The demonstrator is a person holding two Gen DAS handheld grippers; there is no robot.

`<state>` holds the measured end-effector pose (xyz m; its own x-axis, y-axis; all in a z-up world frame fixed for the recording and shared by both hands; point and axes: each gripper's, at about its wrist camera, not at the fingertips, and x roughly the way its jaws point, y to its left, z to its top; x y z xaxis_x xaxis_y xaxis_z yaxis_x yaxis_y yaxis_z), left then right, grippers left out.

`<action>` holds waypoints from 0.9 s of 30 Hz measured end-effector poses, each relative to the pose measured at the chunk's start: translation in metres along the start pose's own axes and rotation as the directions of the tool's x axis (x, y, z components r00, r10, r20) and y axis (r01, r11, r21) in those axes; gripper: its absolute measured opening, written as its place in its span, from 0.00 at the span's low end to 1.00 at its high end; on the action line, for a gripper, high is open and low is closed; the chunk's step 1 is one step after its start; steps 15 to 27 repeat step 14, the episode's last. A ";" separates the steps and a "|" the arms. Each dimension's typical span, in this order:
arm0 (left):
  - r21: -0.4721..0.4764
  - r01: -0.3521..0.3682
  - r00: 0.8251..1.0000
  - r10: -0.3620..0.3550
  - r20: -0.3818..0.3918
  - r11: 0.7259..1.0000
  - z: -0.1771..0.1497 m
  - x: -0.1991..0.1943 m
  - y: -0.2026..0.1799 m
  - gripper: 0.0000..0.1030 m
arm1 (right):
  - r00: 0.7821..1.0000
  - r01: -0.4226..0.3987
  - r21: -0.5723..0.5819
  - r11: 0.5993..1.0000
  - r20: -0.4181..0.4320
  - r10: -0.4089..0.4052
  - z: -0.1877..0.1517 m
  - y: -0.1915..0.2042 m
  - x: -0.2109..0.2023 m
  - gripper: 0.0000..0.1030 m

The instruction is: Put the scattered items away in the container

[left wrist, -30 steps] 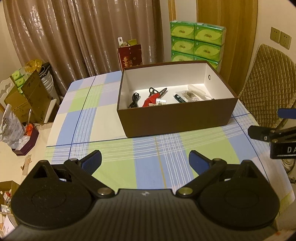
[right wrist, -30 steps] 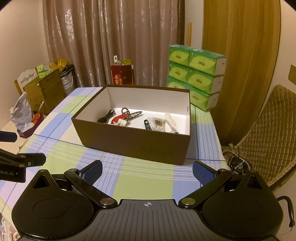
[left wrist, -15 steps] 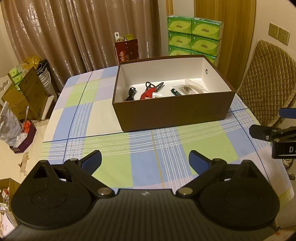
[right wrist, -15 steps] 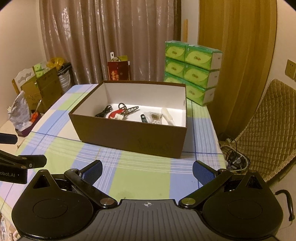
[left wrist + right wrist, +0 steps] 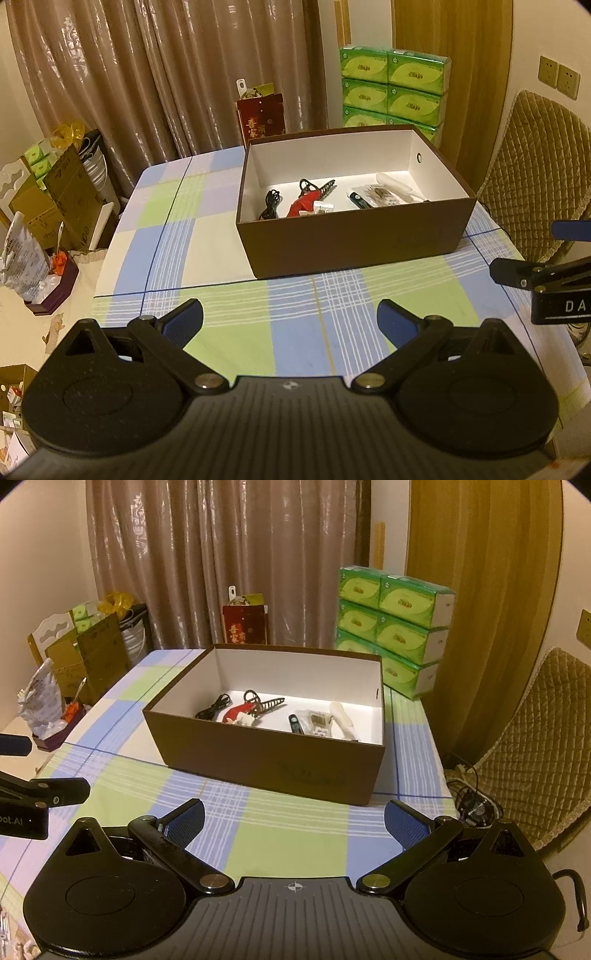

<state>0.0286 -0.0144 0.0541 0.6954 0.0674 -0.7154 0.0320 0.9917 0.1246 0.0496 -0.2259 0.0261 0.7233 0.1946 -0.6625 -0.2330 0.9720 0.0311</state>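
Left wrist view: hovering over the checked tablecloth [image 5: 207,206] with the left gripper [image 5: 290,319] spread wide and gripping nothing, well short of the brown cardboard box [image 5: 354,240]. Lying inside the box, against its near wall: a black cable [image 5: 271,203], a red comb-like clip [image 5: 308,201], a dark pen-like item [image 5: 357,199], a clear packet [image 5: 380,194] and a white tube [image 5: 397,186]. Showing nothing loose on the cloth around the box. Poking in beside the box's right end: the right gripper [image 5: 532,254], fingers parted.

Right wrist view: facing the box [image 5: 266,760] from its near corner, with the right gripper [image 5: 293,821] likewise held apart and empty. Resting on the box floor, the same cable [image 5: 214,709], clip [image 5: 243,710], packet [image 5: 316,720] and tube [image 5: 341,718].

Judging the task nearly or fully done. Looking light, all of it: cable limp, best pinched at its bundled middle; packet slippery and crushable, best taken by an edge; clip and tube stiff, best gripped across the narrow body.
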 end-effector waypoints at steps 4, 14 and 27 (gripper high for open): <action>0.000 0.004 1.000 -0.004 -0.004 1.000 0.000 0.002 0.001 0.96 | 1.000 0.002 0.000 1.000 -0.006 -0.002 0.001 0.001 0.002 0.98; 0.020 0.033 0.999 -0.033 0.004 0.999 -0.001 0.004 -0.004 0.97 | 1.000 0.018 0.010 1.000 -0.018 -0.018 -0.001 0.000 0.005 0.98; 0.020 0.033 0.999 -0.033 0.004 0.999 -0.001 0.004 -0.004 0.97 | 1.000 0.018 0.010 1.000 -0.018 -0.018 -0.001 0.000 0.005 0.98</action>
